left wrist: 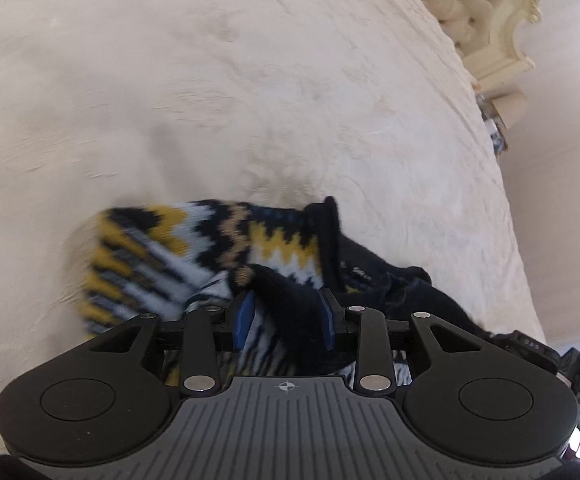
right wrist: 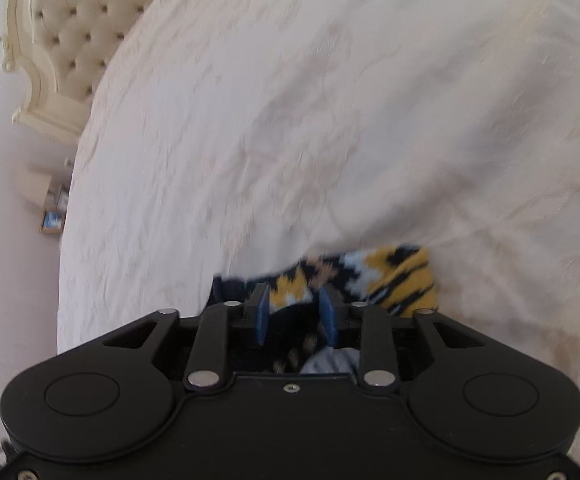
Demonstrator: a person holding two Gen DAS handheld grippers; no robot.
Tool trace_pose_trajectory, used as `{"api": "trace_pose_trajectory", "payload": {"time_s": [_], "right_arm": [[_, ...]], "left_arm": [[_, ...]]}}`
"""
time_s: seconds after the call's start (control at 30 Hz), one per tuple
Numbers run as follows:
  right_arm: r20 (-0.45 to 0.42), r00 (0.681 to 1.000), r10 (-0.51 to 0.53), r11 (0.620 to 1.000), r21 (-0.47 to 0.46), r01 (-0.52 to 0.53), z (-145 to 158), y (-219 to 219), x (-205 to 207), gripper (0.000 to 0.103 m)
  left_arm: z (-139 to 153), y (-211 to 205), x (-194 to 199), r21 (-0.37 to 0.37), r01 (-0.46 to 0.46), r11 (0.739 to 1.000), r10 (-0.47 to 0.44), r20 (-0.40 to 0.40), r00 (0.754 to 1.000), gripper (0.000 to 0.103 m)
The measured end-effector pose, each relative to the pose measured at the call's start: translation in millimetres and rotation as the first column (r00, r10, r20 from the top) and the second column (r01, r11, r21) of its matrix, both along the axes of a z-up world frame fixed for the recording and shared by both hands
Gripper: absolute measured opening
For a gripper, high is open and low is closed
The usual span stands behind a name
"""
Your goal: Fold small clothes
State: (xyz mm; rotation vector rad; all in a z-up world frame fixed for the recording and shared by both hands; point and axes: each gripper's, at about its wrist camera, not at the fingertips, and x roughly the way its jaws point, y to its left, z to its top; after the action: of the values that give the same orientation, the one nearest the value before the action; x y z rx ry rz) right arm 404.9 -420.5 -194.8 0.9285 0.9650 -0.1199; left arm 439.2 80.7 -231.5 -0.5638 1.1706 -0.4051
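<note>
On the bedspread (left wrist: 250, 100), both grippers' jaws stand partly open with the patterned sock (left wrist: 210, 240) bunched between them

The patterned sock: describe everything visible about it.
The sock is a knit with zigzag bands of navy, yellow, white and tan, and a plain navy cuff and end. It lies crumpled and partly doubled over on the cream bedspread, near the bed's edge. The left claw has a navy fold between its blue pads. The right claw straddles the patterned part; whether it pinches is unclear. Motion blur hides finer detail.
</note>
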Motion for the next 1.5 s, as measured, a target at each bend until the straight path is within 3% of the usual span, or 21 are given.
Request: {"api": "trace_pose_trajectory", "payload": {"time_s": [0.1, 0.2, 0.27, 0.37, 0.57, 0.63, 0.7, 0.77, 0.87, 0.93, 0.97, 1.07, 1.13, 1.3, 1.5], "right_arm": [[0.033, 0.999, 0.034, 0.999, -0.019, -0.033, 9, -3, -1, 0.044], [0.038, 0.988, 0.152, 0.983, -0.109, -0.147, 21, 8, 1, 0.044], [0.035, 0.97, 0.24, 0.96, -0.158, -0.232, 26, 20, 3, 0.044], [0.035, 0.94, 0.34, 0.921, -0.214, -0.326, 33, 41, 3, 0.044], [-0.009, 0.846, 0.534, 0.812, -0.273, -0.516, 26, 85, 0, 0.044], [-0.044, 0.809, 0.586, 0.763, -0.307, -0.569, 20, 97, 1, 0.043], [-0.115, 0.782, 0.612, 0.698, -0.385, -0.603, 13, 103, 0, 0.042], [-0.209, 0.794, 0.571, 0.66, -0.457, -0.596, 5, 96, -2, 0.033], [-0.189, 0.848, 0.495, 0.733, -0.433, -0.524, 5, 71, -10, 0.031], [-0.132, 0.872, 0.47, 0.769, -0.424, -0.479, 16, 62, -22, 0.041], [-0.105, 0.88, 0.462, 0.781, -0.422, -0.46, 22, 59, -29, 0.042], [-0.056, 0.896, 0.44, 0.814, -0.397, -0.424, 34, 50, -53, 0.042], [-0.056, 0.897, 0.438, 0.816, -0.394, -0.423, 39, 48, -66, 0.042], [-0.067, 0.902, 0.425, 0.827, -0.375, -0.418, 45, 42, -95, 0.048], [-0.071, 0.899, 0.433, 0.825, -0.37, -0.427, 43, 47, -109, 0.052]], "left_arm": [[4, 20, -4, -0.022, -0.042, 0.999, 0.042, -0.004, 0.999, 0.033], [20, 33, -7, 0.04, -0.102, 0.994, 0.099, 0.059, 0.993, 0.033], [33, 27, -10, 0.099, -0.056, 0.993, 0.045, 0.106, 0.993, 0.033], [44, -1, -22, 0.199, 0.091, 0.976, -0.121, 0.142, 0.982, 0.033], [27, -58, -35, 0.296, 0.304, 0.906, -0.356, 0.14, 0.924, 0.034], [15, -68, -36, 0.339, 0.362, 0.868, -0.423, 0.128, 0.897, 0.034], [2, -66, -42, 0.407, 0.417, 0.813, -0.493, 0.099, 0.864, 0.033], [-4, -59, -47, 0.456, 0.456, 0.764, -0.55, 0.091, 0.831, 0.033], [3, -43, -59, 0.455, 0.479, 0.751, -0.574, 0.09, 0.814, 0.033], [13, -33, -69, 0.446, 0.469, 0.763, -0.568, 0.115, 0.815, 0.034], [18, -26, -75, 0.427, 0.45, 0.784, -0.548, 0.136, 0.826, 0.034], [25, -2, -91, 0.337, 0.349, 0.874, -0.421, 0.167, 0.892, 0.034], [24, 8, -101, 0.298, 0.278, 0.913, -0.336, 0.163, 0.928, 0.034], [18, 20, -120, 0.294, 0.193, 0.936, -0.244, 0.149, 0.958, 0.035], [5, 24, -127, 0.307, 0.135, 0.942, -0.183, 0.132, 0.974, 0.035]]}}
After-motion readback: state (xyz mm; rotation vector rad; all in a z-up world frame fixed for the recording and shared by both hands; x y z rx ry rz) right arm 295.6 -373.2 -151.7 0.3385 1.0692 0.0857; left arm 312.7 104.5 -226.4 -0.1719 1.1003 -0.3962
